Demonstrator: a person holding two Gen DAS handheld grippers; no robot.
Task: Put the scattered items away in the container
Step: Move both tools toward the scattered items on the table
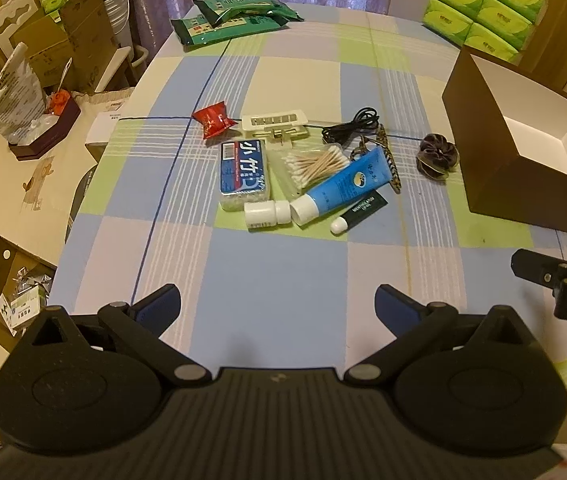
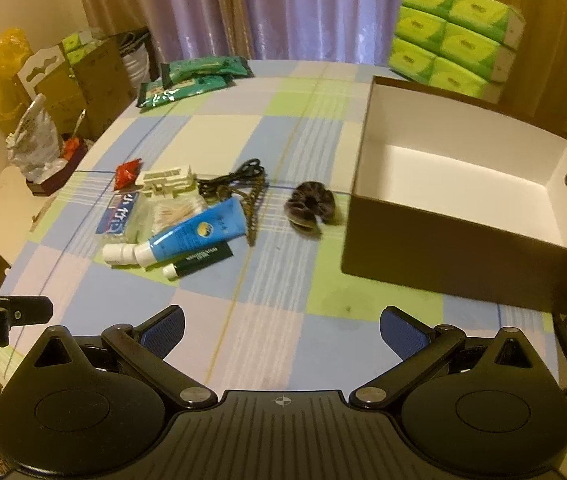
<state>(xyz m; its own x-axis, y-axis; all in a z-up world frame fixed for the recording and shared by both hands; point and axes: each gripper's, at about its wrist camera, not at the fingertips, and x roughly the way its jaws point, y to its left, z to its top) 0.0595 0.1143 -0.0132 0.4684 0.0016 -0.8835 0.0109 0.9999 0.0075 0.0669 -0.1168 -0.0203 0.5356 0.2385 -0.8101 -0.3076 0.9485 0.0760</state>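
Observation:
A heap of small items lies mid-table: a blue tube [image 1: 339, 186] [image 2: 199, 232], a white bottle [image 1: 267, 213] [image 2: 121, 253], a dark lip balm [image 1: 359, 214] [image 2: 199, 261], cotton swabs [image 1: 315, 162], a blue floss pack [image 1: 242, 174], a red packet [image 1: 213, 118], a black cable [image 1: 349, 126] and a dark scrunchie [image 1: 437, 156] [image 2: 311, 206]. The brown box [image 1: 499, 168] [image 2: 459, 256], white inside and holding nothing, stands at the right. My left gripper [image 1: 277, 304] and right gripper [image 2: 281, 328] hover open near the front edge, well short of the heap.
Green wipe packs [image 1: 235, 16] lie at the far left of the checked tablecloth [image 1: 283, 272]. Stacked green tissue packs [image 2: 455, 36] stand behind the box. Cartons and bags [image 1: 43, 52] crowd the floor on the left.

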